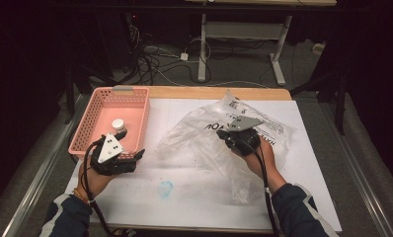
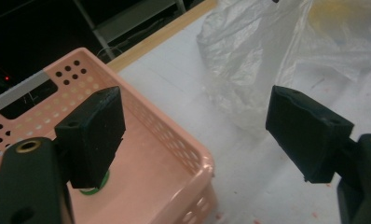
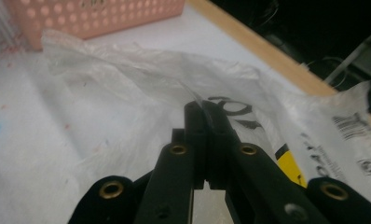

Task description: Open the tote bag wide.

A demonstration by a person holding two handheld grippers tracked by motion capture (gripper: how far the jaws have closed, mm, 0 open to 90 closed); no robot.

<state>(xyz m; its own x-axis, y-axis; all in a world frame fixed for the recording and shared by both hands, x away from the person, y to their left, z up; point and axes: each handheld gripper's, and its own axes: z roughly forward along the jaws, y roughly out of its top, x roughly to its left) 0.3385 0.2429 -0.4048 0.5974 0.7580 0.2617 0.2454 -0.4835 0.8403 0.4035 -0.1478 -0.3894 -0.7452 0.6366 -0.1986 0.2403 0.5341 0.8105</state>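
A crumpled clear plastic bag (image 1: 204, 136) with black print lies on the white table cover (image 1: 184, 202). My right gripper (image 1: 224, 132) is shut on a fold of the bag's film (image 3: 141, 79), its jaws pressed together (image 3: 204, 109) with the thin plastic pinched between them. My left gripper (image 1: 131, 144) hangs open over the near right corner of the pink perforated basket (image 1: 93, 111). Its jaws (image 2: 197, 135) stand wide apart with nothing between them. A small jar with a white lid (image 1: 118, 125) stands inside the basket; a green-rimmed base (image 2: 92, 189) peeks from behind my left jaw.
The basket wall (image 2: 174, 135) runs beneath my left gripper, and the bag (image 2: 249, 60) lies beyond it. Something yellow (image 3: 288, 163) shows through the bag. A blue mark (image 1: 166, 188) sits on the cover near the front. The wooden table edge (image 1: 209, 92) lies at the back.
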